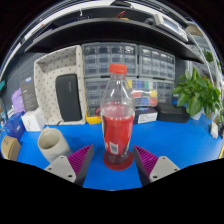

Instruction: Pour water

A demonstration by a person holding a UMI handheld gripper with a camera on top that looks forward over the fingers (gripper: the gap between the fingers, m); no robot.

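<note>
Blue tabletop (190, 140) spreads wide, with open room to the right of the gripper (112, 163). Beyond stand drawer cabinets (130, 65) and a leafy plant (200, 92). Upright between the spread fingers, gaps either side, stands the red-capped bottle (118, 125). A beige cup (52, 143) lies left, nearby.

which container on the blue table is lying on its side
The beige cup, left of the jaws, lies tipped over with its mouth facing sideways. The red-capped bottle stands upright between the open jaws on the blue table.
</note>
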